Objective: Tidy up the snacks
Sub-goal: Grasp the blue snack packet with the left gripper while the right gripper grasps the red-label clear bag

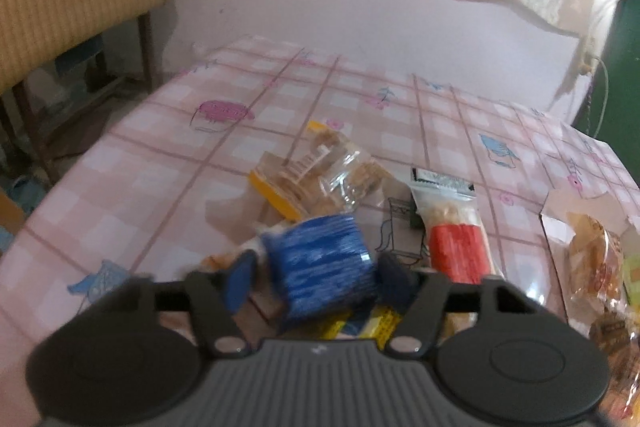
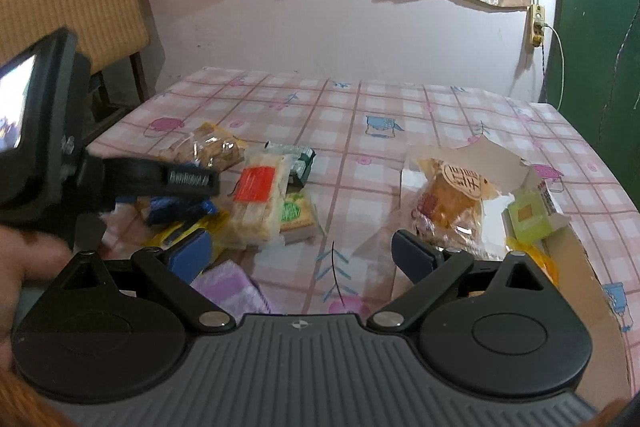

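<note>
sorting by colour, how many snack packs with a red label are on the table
1: the red-label pack lies mid-table, right of the blue pack between the left gripper's fingers. Others may hide in the pile.

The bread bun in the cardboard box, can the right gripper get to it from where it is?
Probably yes: the right gripper is open, and only bare tablecloth lies between it and the bun.

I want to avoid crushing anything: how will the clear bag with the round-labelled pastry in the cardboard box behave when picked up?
The pastry bag looks crinkly and glossy, so probably slippery and floppy. Its contents seem soft and puffy, likely light yet easily squashed. The open right gripper should pinch gently.
</note>
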`<state>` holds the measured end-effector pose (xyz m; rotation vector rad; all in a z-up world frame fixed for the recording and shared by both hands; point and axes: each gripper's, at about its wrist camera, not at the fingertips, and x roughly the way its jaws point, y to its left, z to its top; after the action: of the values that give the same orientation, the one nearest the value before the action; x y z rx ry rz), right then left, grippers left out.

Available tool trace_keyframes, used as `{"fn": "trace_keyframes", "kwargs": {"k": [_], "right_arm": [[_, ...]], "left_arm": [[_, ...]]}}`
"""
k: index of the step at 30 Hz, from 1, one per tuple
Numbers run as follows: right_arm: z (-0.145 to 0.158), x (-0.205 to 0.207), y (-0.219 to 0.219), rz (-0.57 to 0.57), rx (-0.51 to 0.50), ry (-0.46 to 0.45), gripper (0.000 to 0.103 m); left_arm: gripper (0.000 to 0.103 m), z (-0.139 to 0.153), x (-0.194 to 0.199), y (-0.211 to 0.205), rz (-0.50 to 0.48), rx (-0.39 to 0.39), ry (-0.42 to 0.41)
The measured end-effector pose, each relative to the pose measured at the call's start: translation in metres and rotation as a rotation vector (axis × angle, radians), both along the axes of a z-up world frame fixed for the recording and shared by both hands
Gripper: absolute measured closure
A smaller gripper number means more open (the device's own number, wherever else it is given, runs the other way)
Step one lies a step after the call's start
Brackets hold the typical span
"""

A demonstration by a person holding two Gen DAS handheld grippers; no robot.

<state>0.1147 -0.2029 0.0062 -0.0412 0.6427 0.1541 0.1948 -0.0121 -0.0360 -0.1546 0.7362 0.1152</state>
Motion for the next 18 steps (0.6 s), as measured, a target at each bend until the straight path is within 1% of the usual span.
{"fn": "trace_keyframes", "kwargs": {"k": [3, 5, 8, 12, 16, 17, 18], "right_arm": [[0.001, 0.017, 0.004, 0.008, 0.003, 0.005, 0.000], [0.001, 0.030, 0.009, 0.014, -0.001, 0.008, 0.000], [-0.001, 0.048, 0.014, 0.029, 0.022, 0.016, 0.000], [-0.008, 0.071, 0.024, 0.042, -0.002, 0.035, 0.000], [-0.017, 0.091, 0.036, 0.062, -0.015, 0.078, 0.000], [-0.021, 0.096, 0.040, 0.064, -0.028, 0.089, 0.003], [-0.025, 0.099, 0.044, 0.067, -0.044, 0.103, 0.018]], "left_arm": [[0.057, 0.000, 0.000, 0.005, -0.043, -0.003, -0.014], [0.058, 0.001, -0.002, 0.010, -0.061, -0.004, -0.018], [0.058, 0.001, -0.006, 0.024, -0.052, -0.006, -0.023], [0.058, 0.001, -0.013, 0.035, -0.064, 0.008, -0.030], [0.058, 0.000, -0.018, 0.041, -0.065, -0.005, -0.034], [0.058, 0.000, -0.019, 0.042, -0.065, -0.006, -0.037], [0.058, 0.000, -0.020, 0.043, -0.065, -0.004, -0.038]]}}
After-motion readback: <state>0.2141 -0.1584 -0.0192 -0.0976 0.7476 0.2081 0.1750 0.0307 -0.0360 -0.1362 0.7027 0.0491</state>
